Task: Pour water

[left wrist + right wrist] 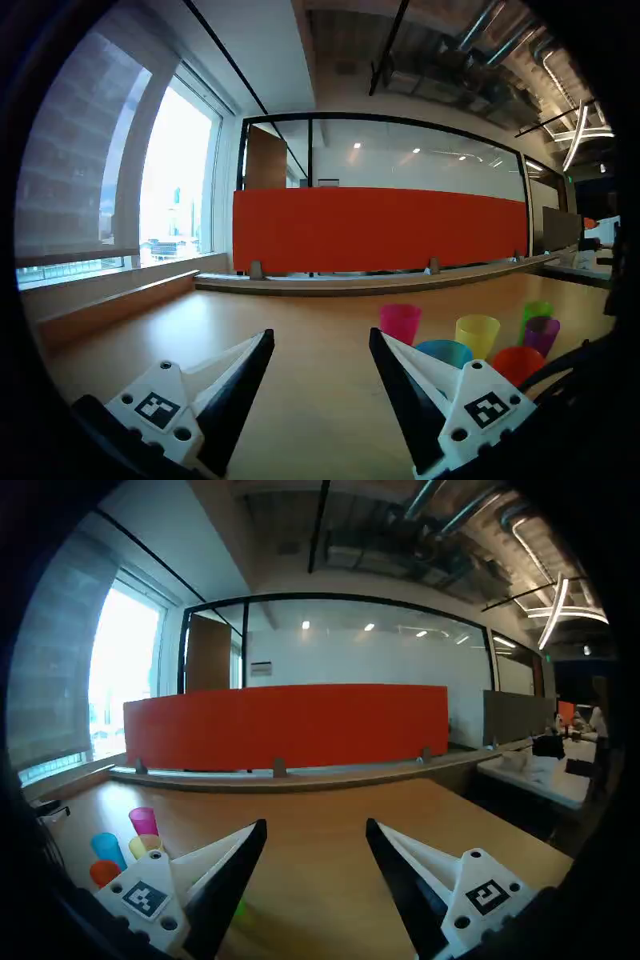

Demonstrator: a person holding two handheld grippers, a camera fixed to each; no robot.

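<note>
1. My left tongs (320, 352) are spread apart with nothing between the fingers, low over a wooden table (304, 320).
2. In the left gripper view, a cluster of plastic tumblers stands on the table to the right of my right finger.
3. The pink cup (399, 322) is nearest the gap between the fingers. The blue cup (444, 352) sits just behind the right fingertip, and the yellow cup (477, 334) is beside it.
4. The orange cup (518, 364) is low on the right. The purple cup (542, 334) stands in front of the green cup (536, 312), farthest right.
5. All six are upright and close together. I cannot tell whether any of them holds water.
6. My right tongs (316, 840) are also wide apart and empty, over the same table.
7. In the right gripper view, the cluster sits at the far left beyond my left finger, which partly hides it.
8. A red divider panel (376, 228) runs along the table's far edge, and a bright window (172, 192) is on the left.
</note>
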